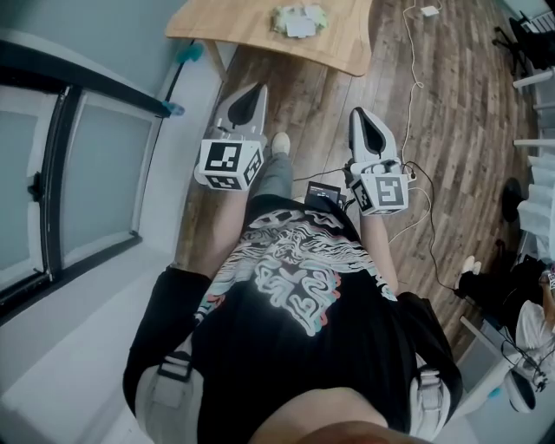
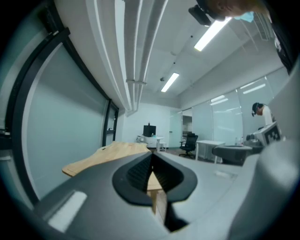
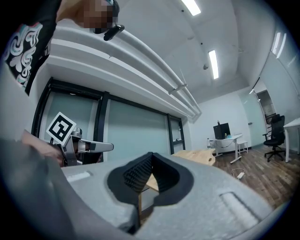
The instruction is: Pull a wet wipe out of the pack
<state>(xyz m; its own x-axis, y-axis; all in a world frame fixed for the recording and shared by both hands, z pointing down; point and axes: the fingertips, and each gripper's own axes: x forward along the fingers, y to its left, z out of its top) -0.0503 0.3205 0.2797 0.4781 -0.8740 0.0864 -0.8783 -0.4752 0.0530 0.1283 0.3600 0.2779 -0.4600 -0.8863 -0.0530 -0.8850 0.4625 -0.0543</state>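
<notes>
Nothing done yet: left tongs (image 1: 257, 88) and right tongs (image 1: 359, 114) are clenched on nothing (pointing ahead). The pack (image 1: 299, 21) lies untouched on the bench (image 1: 247, 30) at 12 o'clock.

Head view looks down; both gripper views face the table (image 1: 251, 30).

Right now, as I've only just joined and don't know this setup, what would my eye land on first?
The left hand-held gripper and the right hand-held gripper stand out first, held level side by side in front of the person, both shut and empty. Beyond them stands a wooden table with a pale green pack lying on it, out of their reach for now.
</notes>
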